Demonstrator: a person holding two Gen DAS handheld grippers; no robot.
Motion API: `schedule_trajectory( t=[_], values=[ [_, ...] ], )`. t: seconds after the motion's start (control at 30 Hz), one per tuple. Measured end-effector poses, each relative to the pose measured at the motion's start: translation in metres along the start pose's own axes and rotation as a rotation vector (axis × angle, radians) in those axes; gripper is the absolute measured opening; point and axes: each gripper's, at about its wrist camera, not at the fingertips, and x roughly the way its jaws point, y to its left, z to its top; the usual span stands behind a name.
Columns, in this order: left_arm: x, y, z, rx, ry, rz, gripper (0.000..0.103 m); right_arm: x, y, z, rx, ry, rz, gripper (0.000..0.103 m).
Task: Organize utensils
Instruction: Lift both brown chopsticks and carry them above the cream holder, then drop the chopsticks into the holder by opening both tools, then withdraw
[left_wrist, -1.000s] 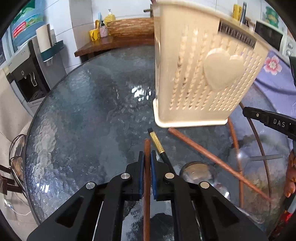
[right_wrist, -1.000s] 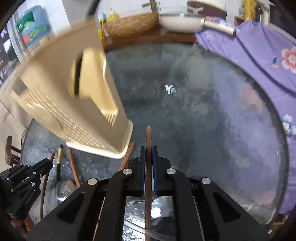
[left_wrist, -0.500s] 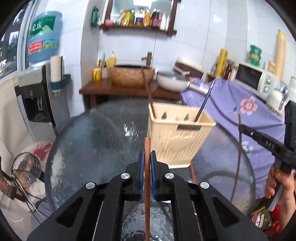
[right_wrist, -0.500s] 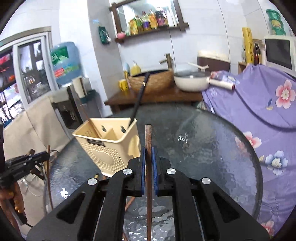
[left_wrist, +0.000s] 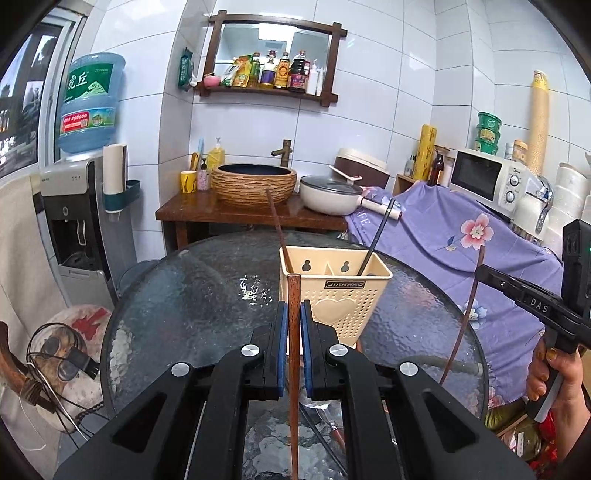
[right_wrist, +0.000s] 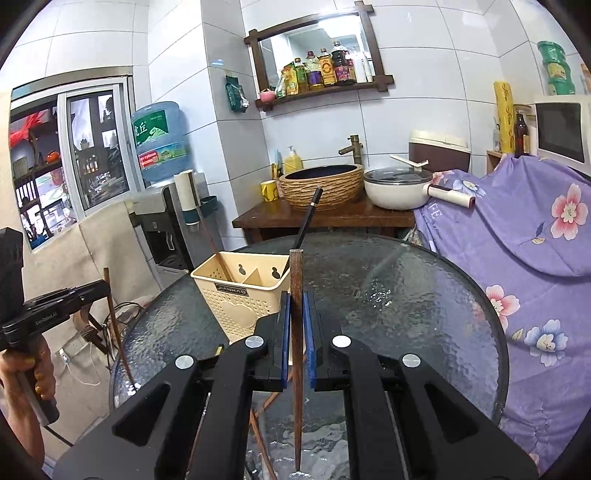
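My left gripper (left_wrist: 294, 314) is shut on a brown wooden chopstick (left_wrist: 293, 369) that stands upright between the blue pads. My right gripper (right_wrist: 296, 306) is shut on another brown chopstick (right_wrist: 297, 369), also upright. A cream plastic utensil basket (left_wrist: 334, 295) stands on the round glass table (left_wrist: 184, 295) ahead of both grippers; it also shows in the right wrist view (right_wrist: 240, 299). A brown chopstick (left_wrist: 275, 218) and a black chopstick (left_wrist: 375, 236) stand in it. Each gripper is lifted above the table, near side of the basket.
Loose utensils (left_wrist: 325, 421) lie on the glass under my left gripper, and more sticks (right_wrist: 258, 432) lie under the right. A wooden counter with a basin (left_wrist: 255, 182) and pan stands behind. A purple floral cloth (right_wrist: 517, 258) covers the right side.
Both grippers rose from close to the table and tilted up with their chopsticks held. The basket now looks smaller and farther away.
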Motion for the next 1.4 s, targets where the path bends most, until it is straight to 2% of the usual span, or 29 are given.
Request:
schedule_trajectory(
  t=[0.33,0.47,0.6,0.7,0.73,0.8,0.87,0.97,1.1,1.17,1.4],
  values=[
    [-0.013,-0.007,0.013,0.024,-0.029,-0.024,0.007,-0.006,0.005,0.018,-0.005,-0.004,0.046,0.008],
    [-0.014,-0.006,0.031,0.012,-0.052,-0.034,0.007,-0.013,0.013,0.043,-0.005,-0.030,0.080,0.008],
    [-0.016,-0.007,0.069,-0.024,-0.075,-0.071,0.007,-0.017,0.027,0.083,-0.008,-0.061,0.118,0.008],
    [-0.015,-0.015,0.107,-0.003,-0.122,-0.038,0.007,-0.018,0.041,0.120,-0.017,-0.113,0.120,0.008],
    [-0.013,-0.017,0.124,-0.010,-0.148,-0.003,0.007,-0.018,0.046,0.132,-0.020,-0.125,0.117,0.008],
    [-0.008,-0.017,0.147,-0.053,-0.161,-0.023,0.007,-0.010,0.054,0.156,-0.014,-0.143,0.109,0.008],
    [-0.003,-0.020,0.165,-0.078,-0.182,-0.019,0.007,-0.001,0.061,0.175,-0.005,-0.166,0.089,0.008],
    [0.004,-0.031,0.182,-0.064,-0.222,0.030,0.007,0.019,0.072,0.196,-0.030,-0.214,0.013,0.008],
    [0.020,-0.041,0.184,-0.047,-0.246,0.057,0.007,0.047,0.076,0.193,-0.037,-0.231,-0.048,0.008],
    [0.036,-0.043,0.174,-0.041,-0.222,0.083,0.007,0.063,0.074,0.179,-0.034,-0.226,-0.067,0.008],
    [0.087,-0.030,0.121,-0.057,-0.090,0.095,0.007,0.117,0.053,0.118,0.024,-0.098,-0.074,0.008]
  ],
)
